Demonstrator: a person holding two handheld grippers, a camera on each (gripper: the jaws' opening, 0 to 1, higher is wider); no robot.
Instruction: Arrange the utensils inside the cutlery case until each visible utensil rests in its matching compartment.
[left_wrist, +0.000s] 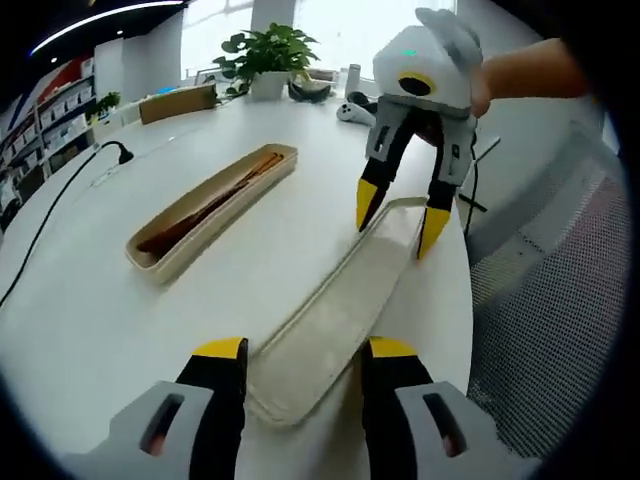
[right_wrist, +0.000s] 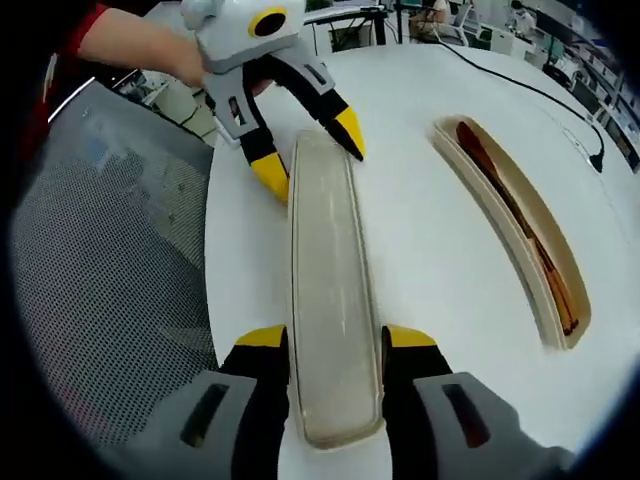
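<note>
Lid (left_wrist: 330, 325) first, a long pale cover lying flat near the tabletop (left_wrist: 90, 310) edge, one end between the left tongs (left_wrist: 303, 350), spread and straddling it, the far end between the right tongs (left_wrist: 398, 208), also apart. Case (left_wrist: 212, 210) sits open just beyond, well clear of the lid, brown chopsticks (left_wrist: 205, 208) resting inside. Plant (left_wrist: 268, 52) stands at the back.

From the right gripper view, right tongs (right_wrist: 335, 342) flank the lid (right_wrist: 330, 290), left tongs (right_wrist: 308, 150) opposite.

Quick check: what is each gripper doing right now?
Left gripper: open, jaws straddling one end of the lid.
Right gripper: open, straddling the lid's other end.
</note>
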